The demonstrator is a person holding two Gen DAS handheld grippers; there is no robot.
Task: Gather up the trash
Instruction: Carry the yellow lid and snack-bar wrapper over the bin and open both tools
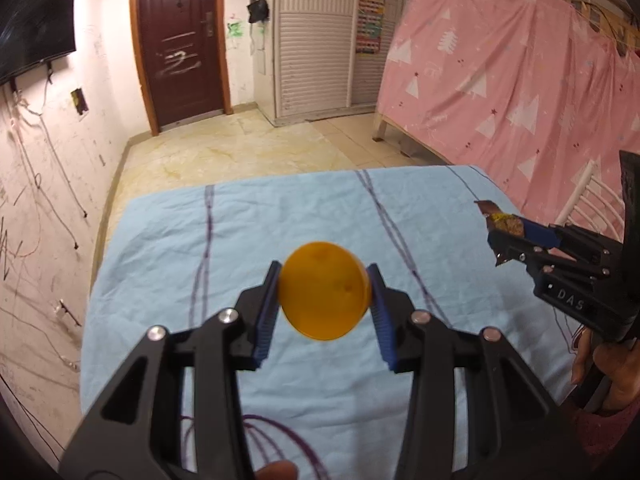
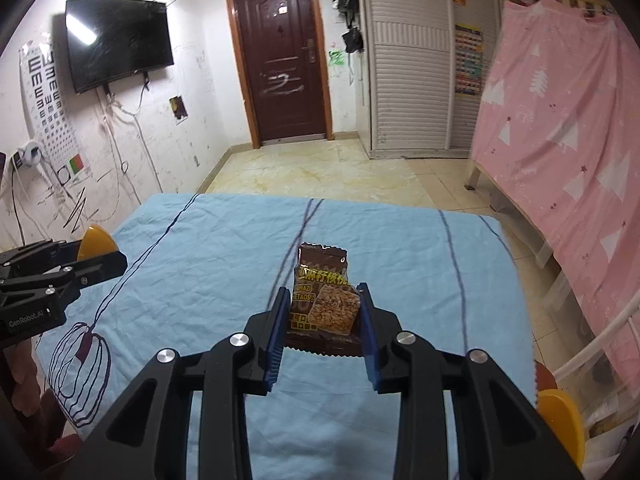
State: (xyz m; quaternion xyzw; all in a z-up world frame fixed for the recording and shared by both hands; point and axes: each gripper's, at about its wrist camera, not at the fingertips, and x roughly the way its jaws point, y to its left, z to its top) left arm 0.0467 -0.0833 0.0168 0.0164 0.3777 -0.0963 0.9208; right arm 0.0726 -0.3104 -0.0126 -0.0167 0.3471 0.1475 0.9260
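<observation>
My left gripper [image 1: 324, 276] is shut on an orange round piece of peel [image 1: 323, 290], held up above the light blue cloth [image 1: 168, 280]; its blue pads [image 1: 272, 292] press both sides. My right gripper [image 2: 323, 300] is shut on a brown snack wrapper [image 2: 324, 300] that stands upright between its pads, also lifted off the cloth [image 2: 400, 248]. In the left wrist view the right gripper [image 1: 504, 236] comes in from the right edge with the wrapper [image 1: 494, 216] in its jaws. In the right wrist view the left gripper [image 2: 96, 258] shows at the left edge with the orange peel [image 2: 96, 240].
The blue cloth covers a table whose far edge meets a tiled floor [image 2: 320, 168]. A pink sheet [image 2: 560, 140] hangs over a bed frame on the right. A yellow object [image 2: 560, 424] sits at the lower right. A dark door [image 2: 280, 60] and a wall TV [image 2: 118, 44] stand beyond.
</observation>
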